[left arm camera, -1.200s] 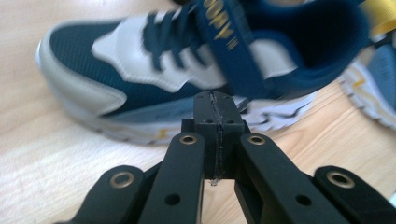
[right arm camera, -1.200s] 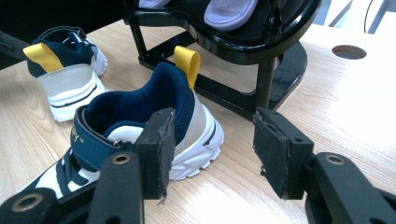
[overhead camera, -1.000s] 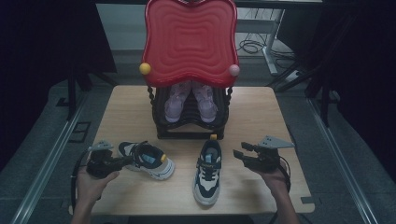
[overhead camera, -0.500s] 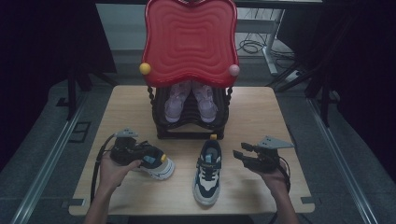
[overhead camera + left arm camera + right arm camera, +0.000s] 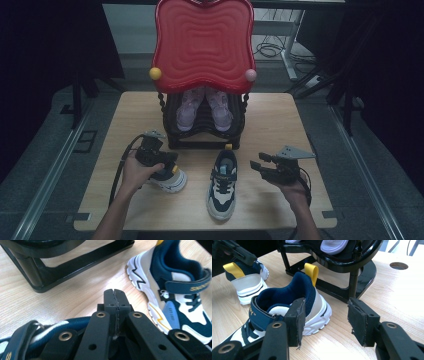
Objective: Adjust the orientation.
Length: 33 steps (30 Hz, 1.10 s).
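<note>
Behind both sneakers (image 5: pixel 223 185), a black rack (image 5: pixel 204 131) holds lilac shoes (image 5: pixel 186 109).

Two navy-white sneakers (image 5: pixel 223 184) (image 5: pixel 169 176) — upright, apart

A light wooden table (image 5: pixel 280 125) stands at the centre of a dim room. Grey carpeted floor (image 5: pixel 50 150) surrounds it, with metal floor rails (image 5: pixel 47 172) running at nine and three o'clock. Black curtains (image 5: pixel 55 40) close both sides. At one o'clock, cables (image 5: pixel 270 49) lie beside a white desk leg (image 5: pixel 289 42).
</note>
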Tool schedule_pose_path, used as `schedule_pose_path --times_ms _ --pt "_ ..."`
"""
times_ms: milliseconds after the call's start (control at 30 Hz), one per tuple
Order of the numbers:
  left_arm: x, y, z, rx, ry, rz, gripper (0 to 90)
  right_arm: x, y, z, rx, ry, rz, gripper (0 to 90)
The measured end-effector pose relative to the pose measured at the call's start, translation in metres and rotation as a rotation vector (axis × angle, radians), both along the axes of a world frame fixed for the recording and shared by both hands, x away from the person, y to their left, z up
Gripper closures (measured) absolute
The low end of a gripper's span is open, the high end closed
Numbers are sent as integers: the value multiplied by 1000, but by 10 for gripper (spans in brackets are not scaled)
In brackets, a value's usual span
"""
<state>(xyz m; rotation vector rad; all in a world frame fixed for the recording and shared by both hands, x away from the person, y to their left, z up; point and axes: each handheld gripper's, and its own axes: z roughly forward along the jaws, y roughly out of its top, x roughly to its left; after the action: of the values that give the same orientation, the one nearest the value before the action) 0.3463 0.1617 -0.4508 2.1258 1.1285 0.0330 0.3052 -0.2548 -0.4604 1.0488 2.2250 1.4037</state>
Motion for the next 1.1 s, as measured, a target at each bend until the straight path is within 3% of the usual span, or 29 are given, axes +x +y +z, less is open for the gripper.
schedule_pose_path --times_ms 167,433,800,1100 --pt "4 -2 -5 22 25 -2 900 1 -1 -1 0 2 -3 483" --pt "-2 -3 -6 31 36 -29 900 2 0 -2 -4 2 -1 482" --pt "-28 -5 -7 30 47 -110 900 1 0 -3 -6 3 -2 481" --pt "-51 -6 -4 75 42 -166 900 1 1 -3 -6 4 -2 481"
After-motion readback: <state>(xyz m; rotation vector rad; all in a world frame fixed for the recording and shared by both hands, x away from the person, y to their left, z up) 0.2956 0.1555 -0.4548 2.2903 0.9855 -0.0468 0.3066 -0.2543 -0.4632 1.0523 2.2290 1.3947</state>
